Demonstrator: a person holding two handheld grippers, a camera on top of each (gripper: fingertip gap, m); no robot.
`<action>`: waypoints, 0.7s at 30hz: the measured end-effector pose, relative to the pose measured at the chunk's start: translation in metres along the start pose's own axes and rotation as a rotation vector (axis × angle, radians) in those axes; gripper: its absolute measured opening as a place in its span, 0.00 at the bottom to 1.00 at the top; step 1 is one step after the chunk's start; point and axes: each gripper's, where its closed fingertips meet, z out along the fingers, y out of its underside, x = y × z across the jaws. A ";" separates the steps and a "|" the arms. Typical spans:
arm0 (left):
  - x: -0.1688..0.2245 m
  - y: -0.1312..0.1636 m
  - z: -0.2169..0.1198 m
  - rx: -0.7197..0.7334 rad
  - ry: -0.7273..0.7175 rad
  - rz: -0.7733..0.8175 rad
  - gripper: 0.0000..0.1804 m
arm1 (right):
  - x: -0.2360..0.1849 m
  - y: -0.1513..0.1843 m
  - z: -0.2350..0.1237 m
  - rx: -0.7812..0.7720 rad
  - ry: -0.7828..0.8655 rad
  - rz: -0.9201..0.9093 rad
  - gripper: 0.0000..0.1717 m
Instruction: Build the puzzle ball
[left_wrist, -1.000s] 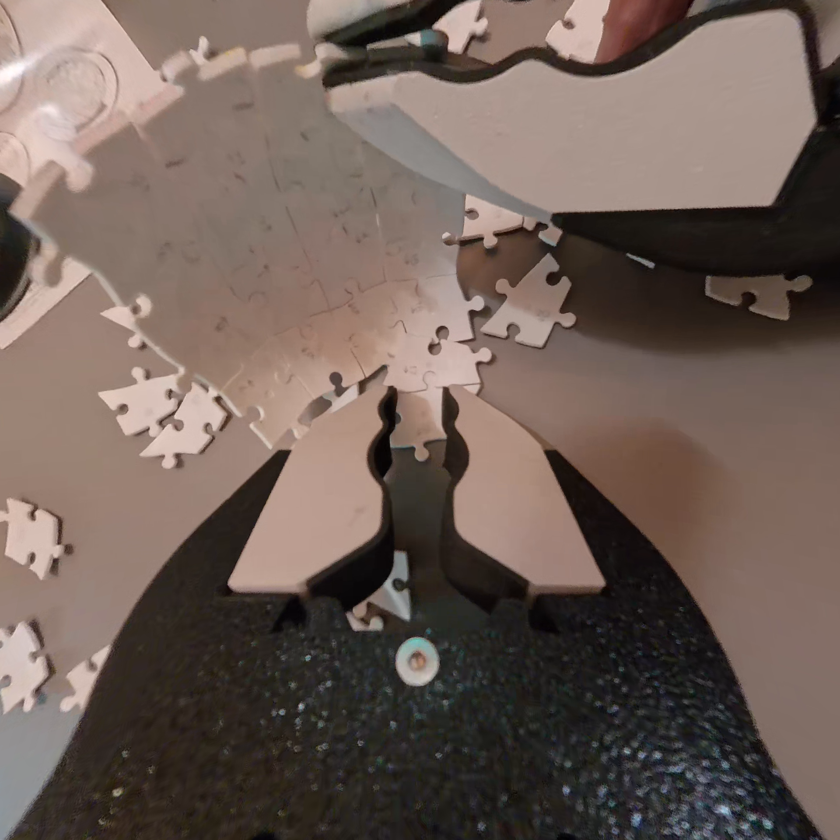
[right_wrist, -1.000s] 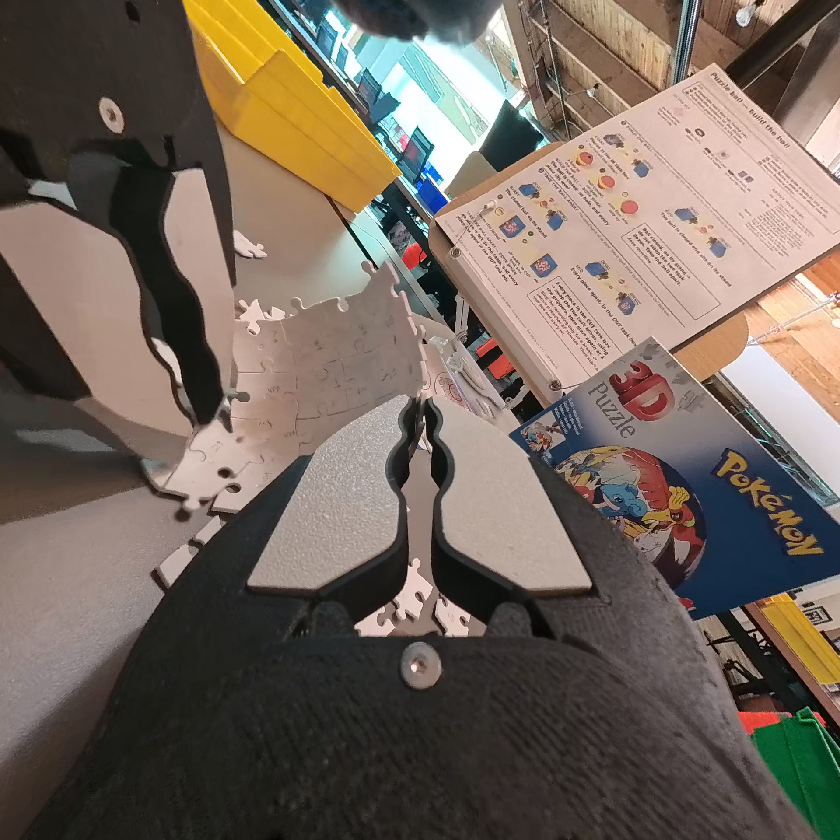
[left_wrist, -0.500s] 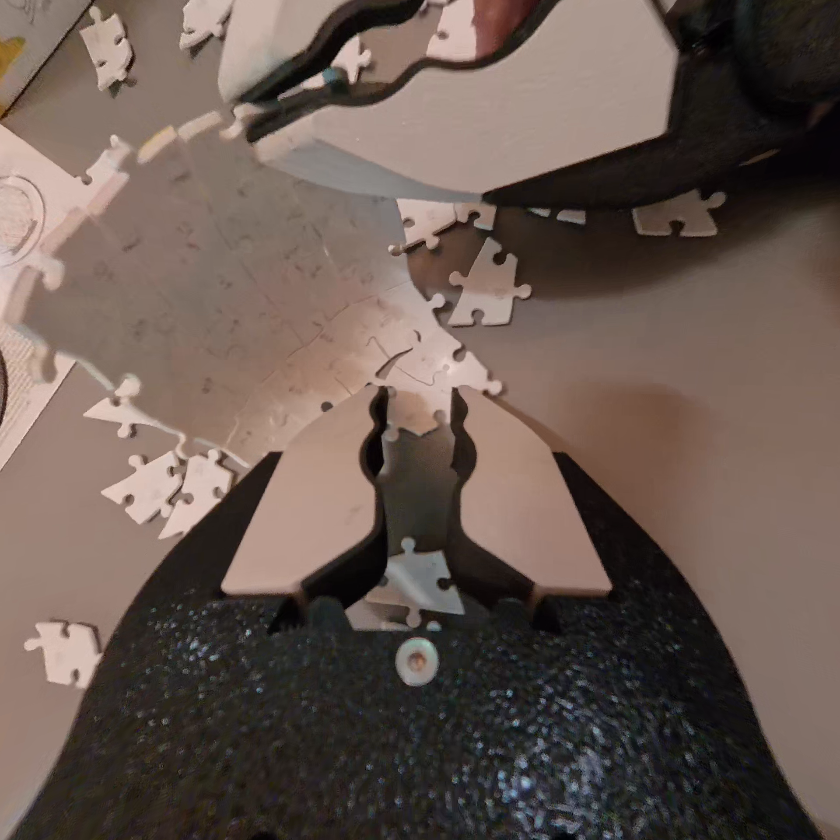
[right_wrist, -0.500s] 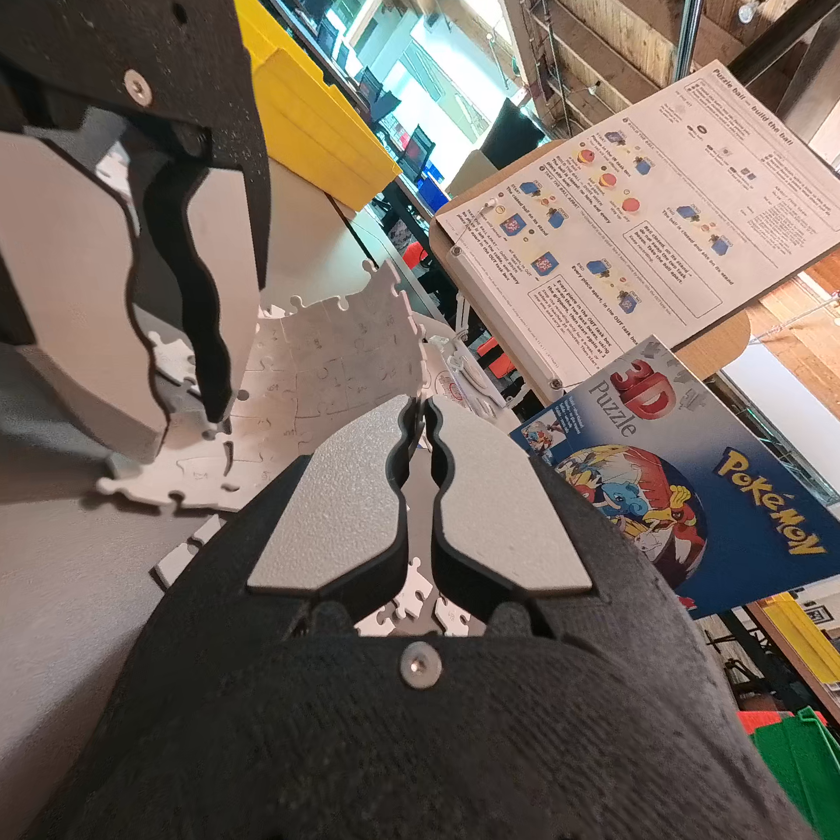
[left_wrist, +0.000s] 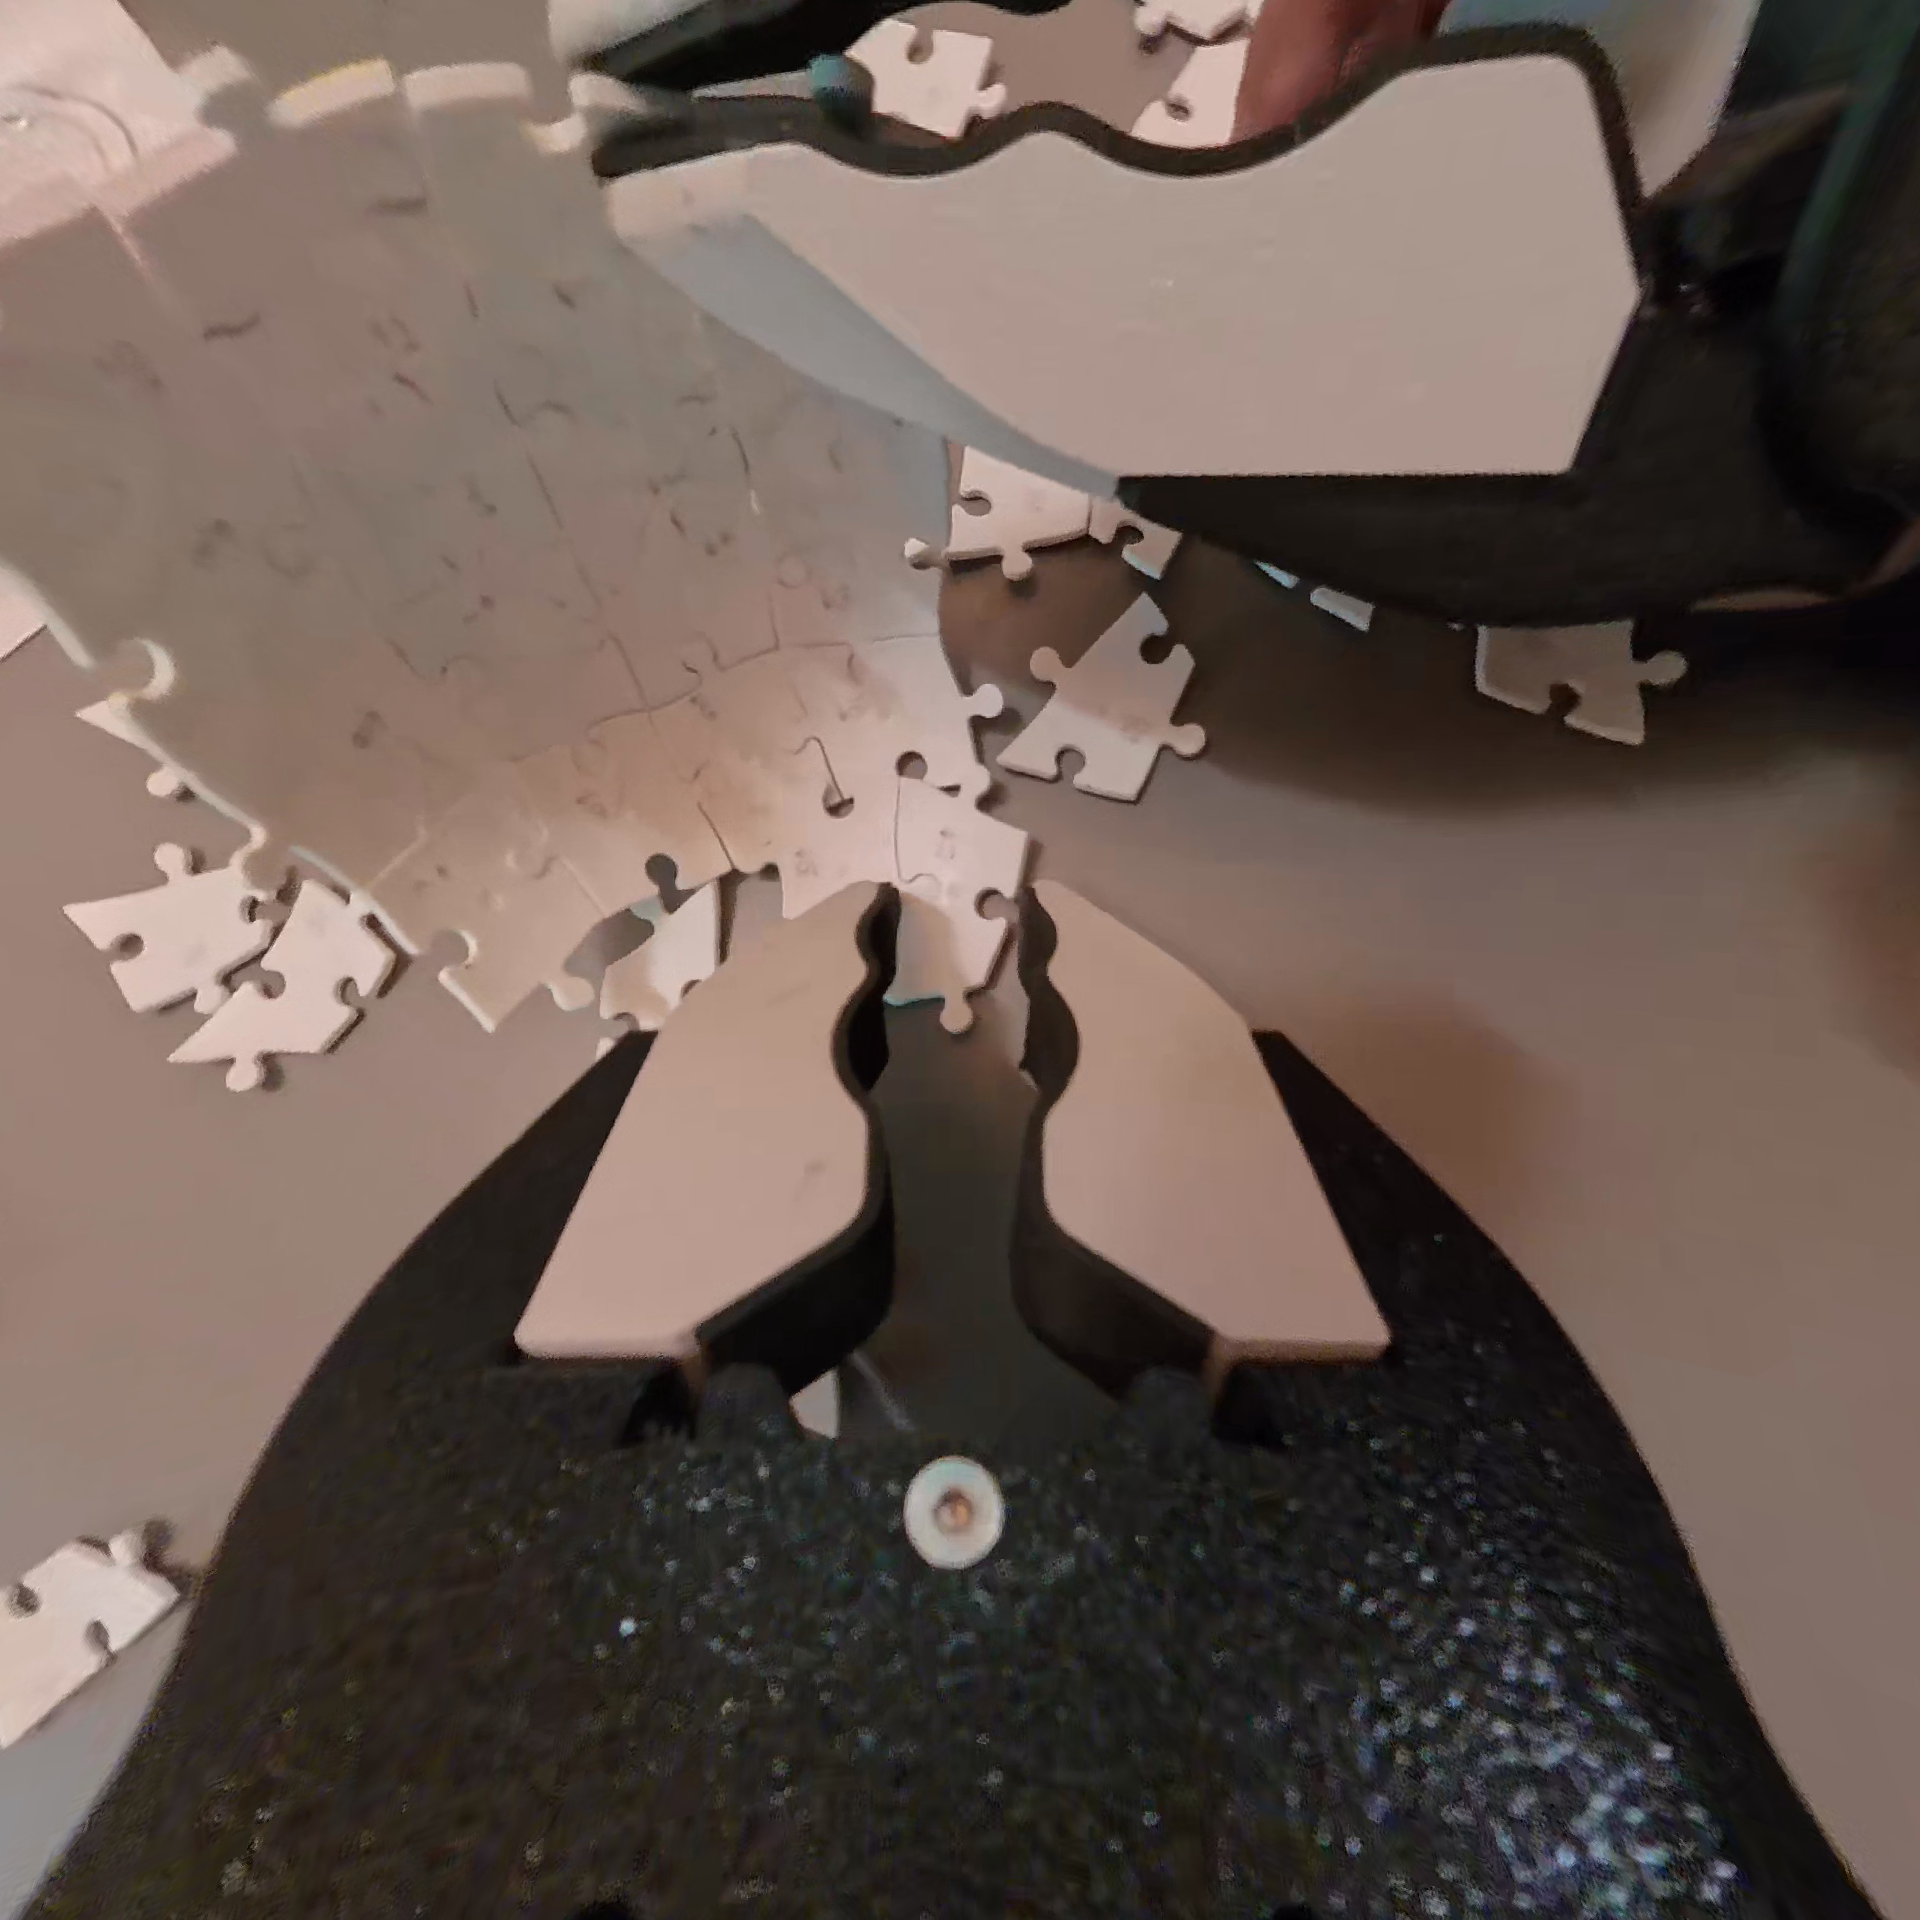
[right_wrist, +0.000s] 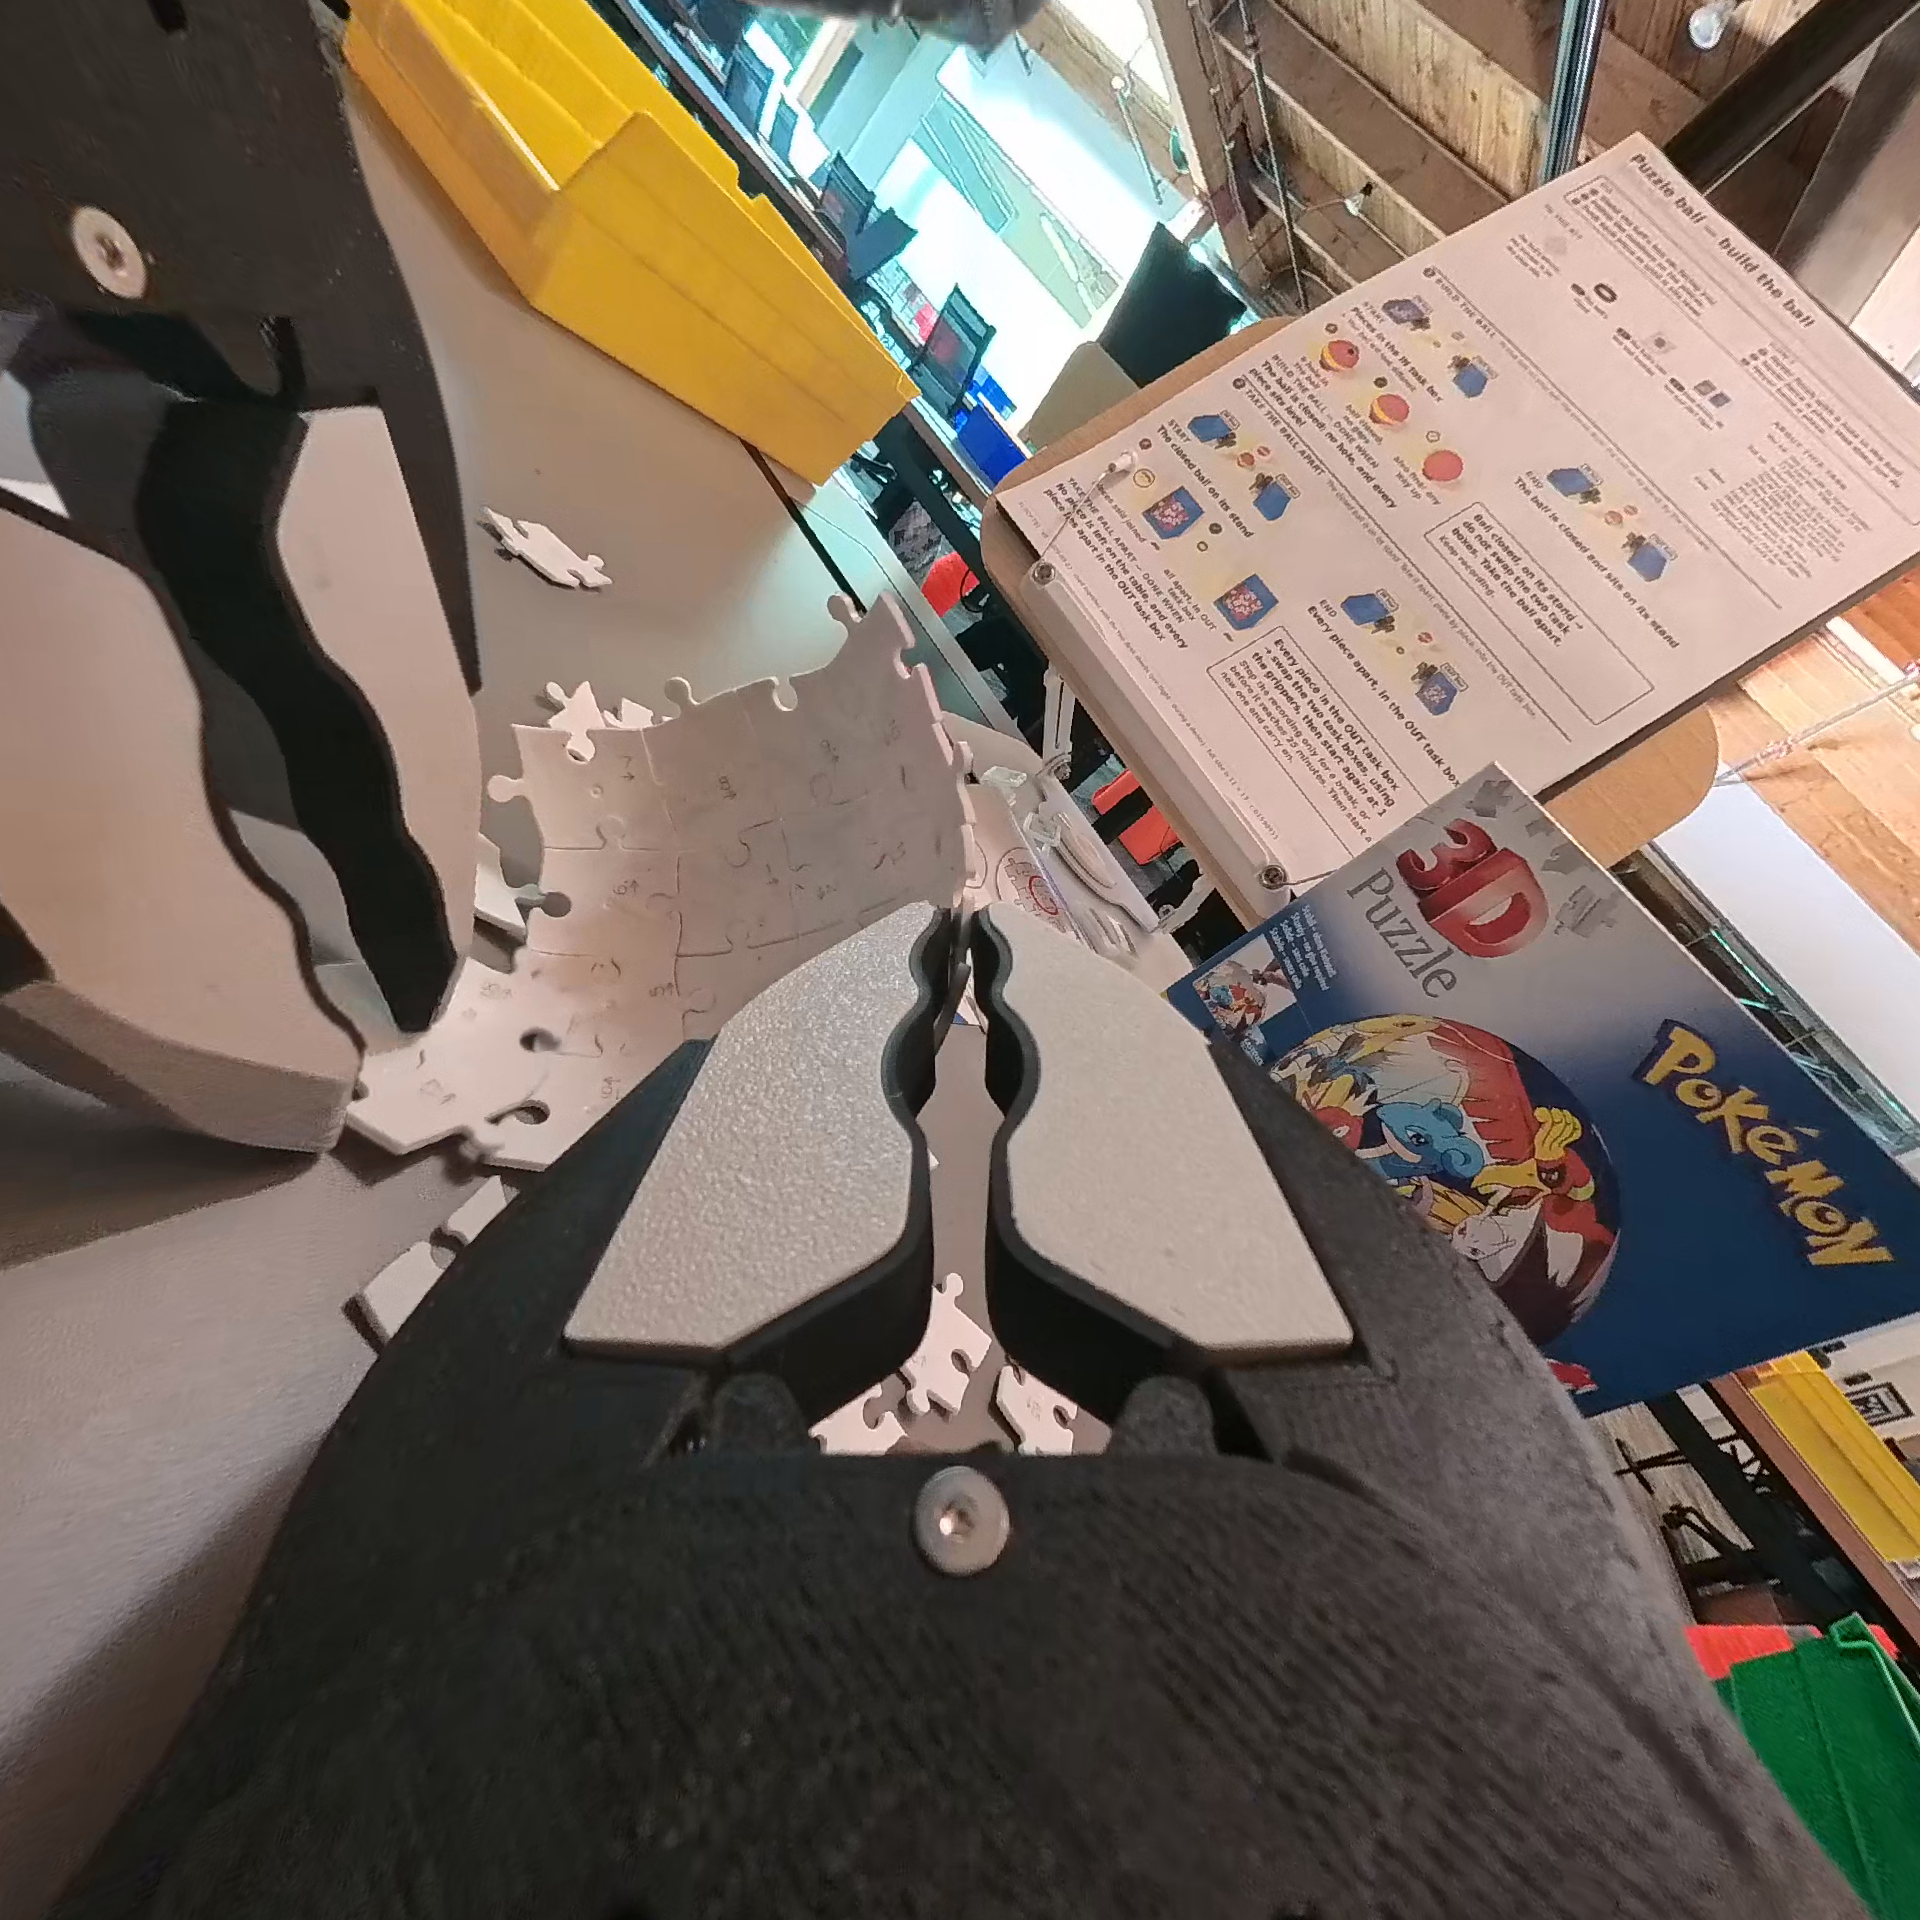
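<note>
Left wrist view: the left gripper (left_wrist: 958, 935) stands partly open over the grey table (left_wrist: 1455, 1039), a white puzzle piece (left_wrist: 961, 904) at the near edge of the curved puzzle shell (left_wrist: 468, 520) lying between its fingers; whether the pads press on it cannot be told. Loose pieces (left_wrist: 1112, 707) lie beside the shell, and the right gripper (left_wrist: 603, 135) bites the shell's far rim. Right wrist view: the right gripper (right_wrist: 964, 935) is nearly closed, pinching the shell (right_wrist: 748, 831) by its right edge. Right of the shell stand a blue puzzle box (right_wrist: 1558, 1091) and an instruction sheet (right_wrist: 1507, 468); behind it, yellow bins (right_wrist: 644, 229).
</note>
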 end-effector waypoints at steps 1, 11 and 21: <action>0.000 0.000 0.000 0.002 -0.006 -0.006 0.12 | 0.000 0.000 0.000 0.000 0.000 0.000 0.02; -0.002 -0.004 0.001 0.018 -0.069 -0.094 0.13 | 0.000 0.000 0.000 0.000 0.000 -0.001 0.02; -0.021 0.011 -0.010 -0.060 -0.164 -0.141 0.09 | 0.000 0.000 0.000 0.000 0.001 -0.002 0.02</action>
